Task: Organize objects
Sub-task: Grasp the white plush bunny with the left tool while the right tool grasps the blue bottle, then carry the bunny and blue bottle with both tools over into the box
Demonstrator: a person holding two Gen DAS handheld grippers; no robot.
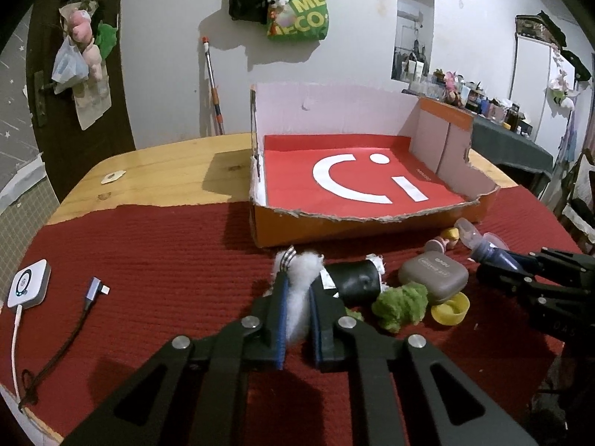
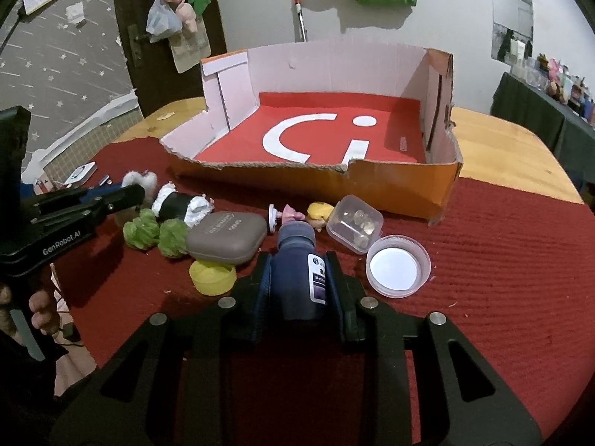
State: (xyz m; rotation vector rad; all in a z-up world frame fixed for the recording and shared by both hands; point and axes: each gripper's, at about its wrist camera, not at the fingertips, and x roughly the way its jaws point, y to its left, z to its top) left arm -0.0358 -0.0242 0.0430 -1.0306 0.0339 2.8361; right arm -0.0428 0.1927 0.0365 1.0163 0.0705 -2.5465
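Your left hand-held gripper (image 1: pixel 297 297) pinches a white fluffy toy (image 1: pixel 303 282); your right hand-held gripper (image 2: pixel 297 278) clamps a dark blue bottle (image 2: pixel 295 264) over the desk (image 2: pixel 502 260).

left hand-held gripper (image 1: pixel 297 290) clamped, right hand-held gripper (image 2: pixel 297 271) clamped

box (image 2: pixel 390 189) floor bare, torn low front wall, toy clutter (image 2: pixel 223 238) betw grippers & box

A white charger (image 1: pixel 28 284) and cable (image 1: pixel 87 299) lie on the red cloth (image 1: pixel 167 252); bags (image 1: pixel 282 3) hang on the wall.
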